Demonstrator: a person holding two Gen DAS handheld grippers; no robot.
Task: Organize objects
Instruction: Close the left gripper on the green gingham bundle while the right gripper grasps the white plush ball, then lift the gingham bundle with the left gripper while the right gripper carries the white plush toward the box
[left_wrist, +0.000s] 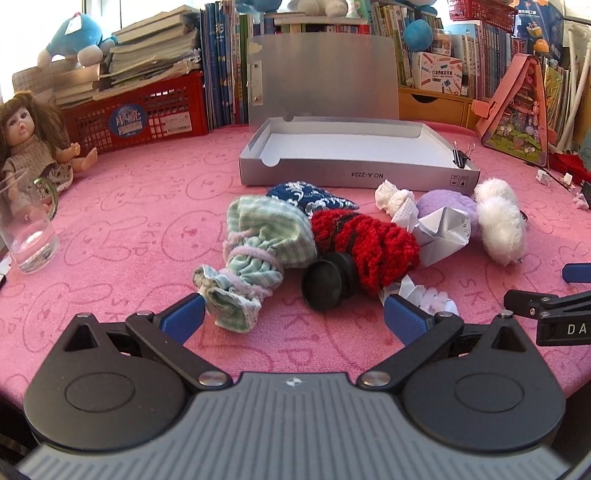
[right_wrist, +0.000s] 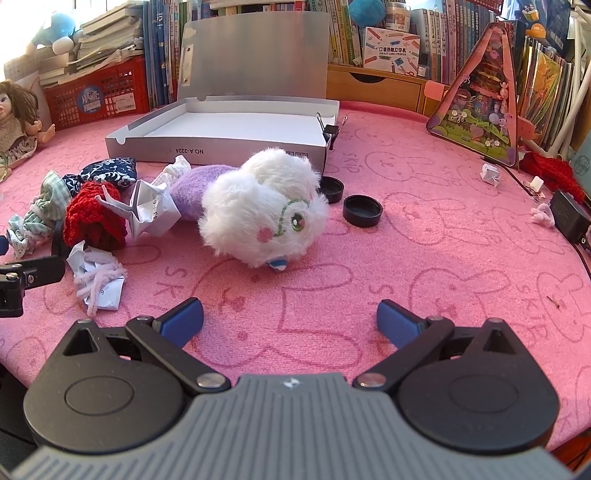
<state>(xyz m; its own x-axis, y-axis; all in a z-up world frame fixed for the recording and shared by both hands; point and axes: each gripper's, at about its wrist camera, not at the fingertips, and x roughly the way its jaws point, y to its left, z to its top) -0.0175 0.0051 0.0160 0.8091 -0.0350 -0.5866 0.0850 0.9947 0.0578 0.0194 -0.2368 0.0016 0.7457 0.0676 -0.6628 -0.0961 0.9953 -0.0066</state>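
Note:
An open silver box (left_wrist: 332, 173) (right_wrist: 207, 147) lies on the pink cloth with its lid up. In front of it is a pile: a green checked pouch (left_wrist: 258, 240), a blue patterned pouch (left_wrist: 306, 195), a red knit piece (left_wrist: 369, 243) (right_wrist: 92, 218), black caps (left_wrist: 325, 284), folded paper (left_wrist: 439, 236) (right_wrist: 151, 214), a purple and white plush (left_wrist: 498, 225) (right_wrist: 262, 206). My left gripper (left_wrist: 293, 314) is open, its left fingertip touching the checked pouch's end. My right gripper (right_wrist: 290, 319) is open and empty, just short of the plush.
A doll (left_wrist: 29, 147) and a glass (left_wrist: 26, 229) stand at the left. A red basket (left_wrist: 140, 114), books and a pink triangular case (right_wrist: 480, 107) line the back. Two black caps (right_wrist: 362, 210) lie right of the plush. A black adapter (right_wrist: 569, 218) lies far right.

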